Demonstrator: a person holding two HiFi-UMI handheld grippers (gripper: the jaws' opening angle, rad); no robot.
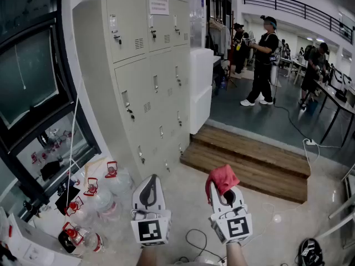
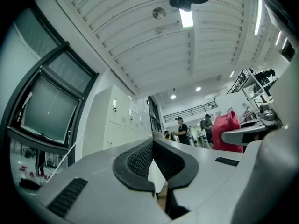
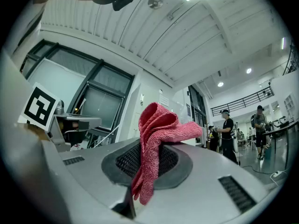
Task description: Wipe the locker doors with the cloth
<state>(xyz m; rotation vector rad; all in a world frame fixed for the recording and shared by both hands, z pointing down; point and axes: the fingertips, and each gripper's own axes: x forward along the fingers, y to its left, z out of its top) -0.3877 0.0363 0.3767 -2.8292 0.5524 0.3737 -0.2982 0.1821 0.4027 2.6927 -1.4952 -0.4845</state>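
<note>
A tall beige locker cabinet (image 1: pixel 150 65) with several small doors stands ahead on the left, some way off from both grippers. My right gripper (image 1: pixel 226 190) is shut on a red cloth (image 1: pixel 222 177), which bunches out above its jaws. In the right gripper view the cloth (image 3: pixel 156 134) hangs pinched between the dark pads. My left gripper (image 1: pixel 148 188) is held low beside the right one, its jaws closed together with nothing in them. In the left gripper view the lockers (image 2: pixel 119 122) show far off, and the red cloth (image 2: pixel 226 129) sits at the right.
Several clear water bottles with red caps (image 1: pixel 91 195) lie on the floor at the left, under a dark-framed window (image 1: pixel 33 87). A wooden step (image 1: pixel 249 159) lies right of the lockers. People (image 1: pixel 263 60) stand farther back. Cables (image 1: pixel 194 243) trail on the floor.
</note>
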